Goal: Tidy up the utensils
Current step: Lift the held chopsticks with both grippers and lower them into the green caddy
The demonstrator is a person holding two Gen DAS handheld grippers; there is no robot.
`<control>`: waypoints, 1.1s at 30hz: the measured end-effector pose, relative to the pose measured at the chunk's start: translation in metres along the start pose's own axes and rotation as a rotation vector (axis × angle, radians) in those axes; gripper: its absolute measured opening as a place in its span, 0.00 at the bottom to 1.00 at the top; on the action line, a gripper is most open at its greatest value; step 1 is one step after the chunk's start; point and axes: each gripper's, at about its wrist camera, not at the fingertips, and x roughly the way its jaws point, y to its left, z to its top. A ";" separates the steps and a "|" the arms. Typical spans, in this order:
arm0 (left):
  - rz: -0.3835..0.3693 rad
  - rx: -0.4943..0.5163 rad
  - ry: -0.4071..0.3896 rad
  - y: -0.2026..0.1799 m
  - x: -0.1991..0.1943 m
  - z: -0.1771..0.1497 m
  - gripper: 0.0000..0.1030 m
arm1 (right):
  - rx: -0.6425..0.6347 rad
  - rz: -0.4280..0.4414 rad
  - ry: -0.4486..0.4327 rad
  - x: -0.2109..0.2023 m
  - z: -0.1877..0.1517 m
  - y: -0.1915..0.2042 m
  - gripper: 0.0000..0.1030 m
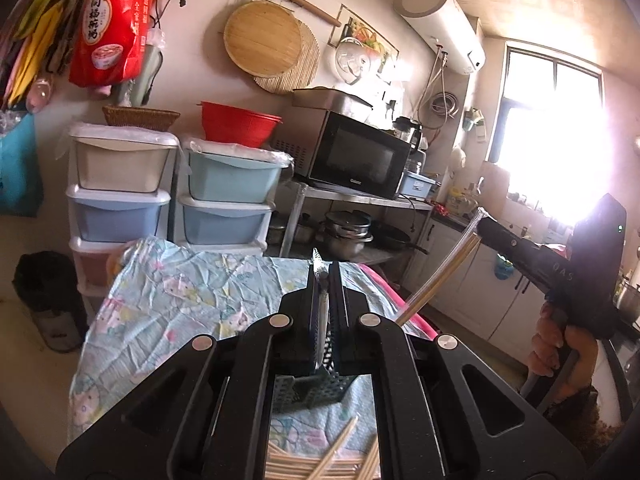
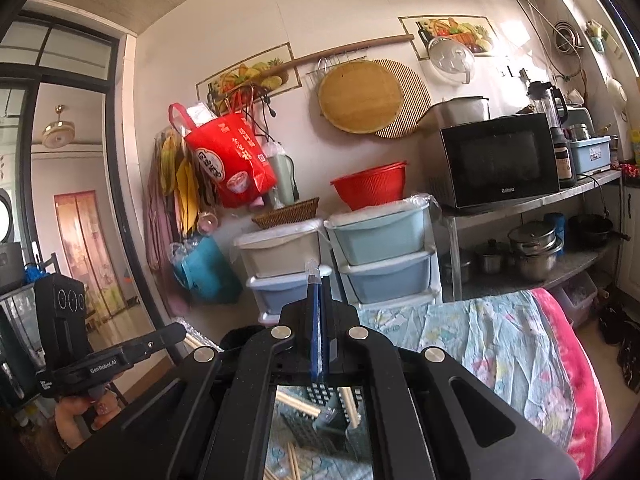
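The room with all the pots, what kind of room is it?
Most likely a home kitchen. A microwave sits on a metal shelf with steel pots stacked underneath, and a round wooden cutting board hangs on the wall.

The microwave [image 2: 498, 160] carries "Galanz" low on its door. The left gripper [image 2: 176, 334] body reads "GenRobot.AI" along its side. The red bag [image 1: 112, 28] bears large white Chinese characters, "同福碗粥", with smaller ones beside them too small to read
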 end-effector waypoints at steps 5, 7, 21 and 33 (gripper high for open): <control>0.015 0.004 0.008 0.005 0.012 0.006 0.02 | 0.001 0.002 -0.006 0.015 0.006 0.000 0.01; 0.019 0.001 0.012 0.006 0.017 0.006 0.02 | 0.001 0.000 0.000 0.022 0.007 -0.001 0.01; 0.015 -0.016 0.059 0.011 0.059 -0.005 0.02 | 0.001 -0.032 0.090 0.065 -0.020 -0.012 0.01; 0.028 -0.032 0.117 0.018 0.085 -0.031 0.03 | 0.028 -0.054 0.166 0.088 -0.053 -0.023 0.01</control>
